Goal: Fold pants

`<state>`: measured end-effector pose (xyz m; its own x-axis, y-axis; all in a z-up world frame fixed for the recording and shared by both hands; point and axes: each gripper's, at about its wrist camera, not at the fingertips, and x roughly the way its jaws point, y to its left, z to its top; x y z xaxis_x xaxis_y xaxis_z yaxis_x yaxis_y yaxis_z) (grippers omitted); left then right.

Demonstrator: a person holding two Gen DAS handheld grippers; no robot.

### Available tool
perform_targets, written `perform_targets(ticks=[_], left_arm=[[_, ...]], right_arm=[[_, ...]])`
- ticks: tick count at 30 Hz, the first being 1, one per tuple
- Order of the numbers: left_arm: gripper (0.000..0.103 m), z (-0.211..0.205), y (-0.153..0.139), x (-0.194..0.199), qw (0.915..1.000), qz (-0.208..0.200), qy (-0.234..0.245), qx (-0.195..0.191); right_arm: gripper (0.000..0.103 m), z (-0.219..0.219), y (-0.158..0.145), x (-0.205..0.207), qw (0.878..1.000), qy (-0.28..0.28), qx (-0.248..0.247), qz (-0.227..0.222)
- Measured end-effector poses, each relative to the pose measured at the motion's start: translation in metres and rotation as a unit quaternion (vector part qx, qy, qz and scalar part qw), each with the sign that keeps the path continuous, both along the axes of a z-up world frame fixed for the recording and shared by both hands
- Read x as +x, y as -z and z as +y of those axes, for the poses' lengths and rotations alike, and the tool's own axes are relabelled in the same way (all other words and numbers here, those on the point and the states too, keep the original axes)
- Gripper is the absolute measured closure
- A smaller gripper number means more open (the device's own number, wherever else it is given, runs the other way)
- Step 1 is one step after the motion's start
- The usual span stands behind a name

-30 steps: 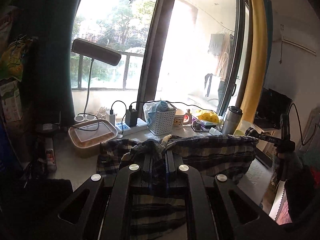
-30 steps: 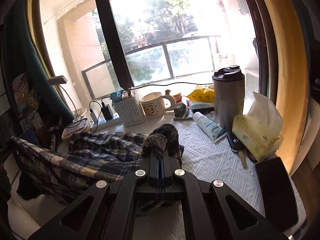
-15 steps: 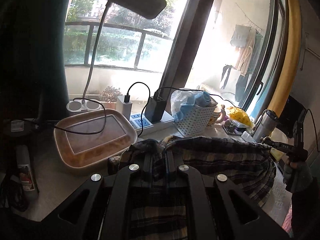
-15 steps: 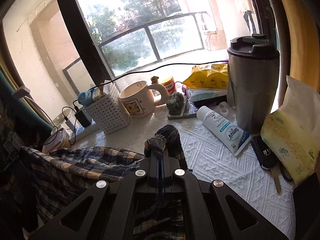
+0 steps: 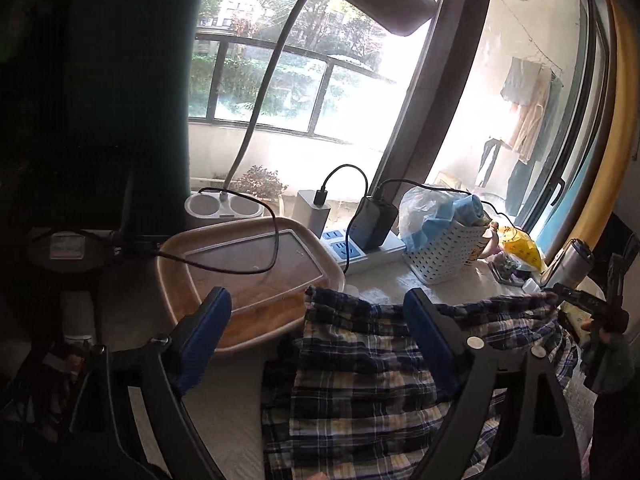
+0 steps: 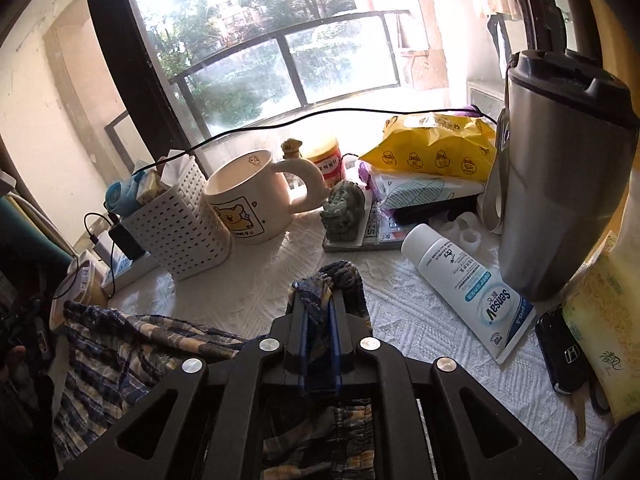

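The plaid pants point(image 5: 372, 376) lie spread on the white cloth-covered table, their edge stretched to the right. My left gripper point(image 5: 316, 304) is open, its blue-padded fingers point(image 5: 208, 320) wide apart above the pants' left corner, holding nothing. My right gripper point(image 6: 320, 304) is shut on a bunched corner of the pants point(image 6: 332, 280) and holds it just above the table. The rest of the pants point(image 6: 132, 344) trails to the left in the right wrist view. The right gripper also shows at the far right of the left wrist view point(image 5: 580, 300), gripping the pants' edge.
A tan lidded container point(image 5: 248, 268), power strip point(image 5: 356, 248) with chargers and white basket point(image 5: 444, 252) stand behind the pants. A mug point(image 6: 248, 200), steel tumbler point(image 6: 560, 184), lotion tube point(image 6: 468, 284), car key point(image 6: 564, 356), tissue pack point(image 6: 608, 328) and snack bags point(image 6: 432, 152) crowd the right.
My left gripper has opened and let go of the pants' corner, which now lies on the table. Both grippers moved forward toward the window; the right one still holds its corner.
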<state>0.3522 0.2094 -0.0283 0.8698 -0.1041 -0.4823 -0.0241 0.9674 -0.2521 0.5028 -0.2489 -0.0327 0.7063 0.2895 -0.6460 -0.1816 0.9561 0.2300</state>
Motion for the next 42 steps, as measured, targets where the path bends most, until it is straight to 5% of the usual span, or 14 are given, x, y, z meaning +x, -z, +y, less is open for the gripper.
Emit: perform_targets(ticks=[1,2,11,18,27,28,29,42], left_arm=[[0.015,0.0,0.001,-0.007,1.0,0.005,-0.002,0.002],[0.015,-0.001,0.003,-0.015,0.9999,0.011,-0.004,0.003],[0.015,-0.021,0.055,-0.062,0.9964,0.08,0.01,-0.025],[0.015,-0.032,0.085,-0.075,0.9912,0.121,0.014,-0.052],[0.015,-0.049,0.079,-0.075,0.991,0.123,0.022,-0.047],[0.015,-0.051,0.078,-0.077,0.9912,0.122,0.023,-0.045],[0.015,-0.053,0.076,-0.078,0.9914,0.121,0.024,-0.043],[0.015,-0.082,0.05,-0.086,0.9922,0.117,0.04,-0.017]], right_arm=[[0.009,-0.003,-0.005,-0.004,1.0,0.002,0.002,-0.01],[0.0,-0.007,-0.009,-0.007,1.0,0.002,0.009,-0.021],[0.0,-0.031,-0.007,-0.051,0.999,-0.017,-0.03,-0.006],[0.03,-0.049,0.034,-0.09,0.997,-0.032,0.026,0.059],[0.032,-0.002,0.059,-0.097,0.995,-0.055,0.047,0.072],[0.059,0.002,0.058,-0.099,0.996,-0.055,0.038,0.062],[0.074,0.004,0.057,-0.1,0.996,-0.057,0.027,0.061],[0.074,-0.079,0.019,-0.085,0.996,-0.045,-0.069,0.028]])
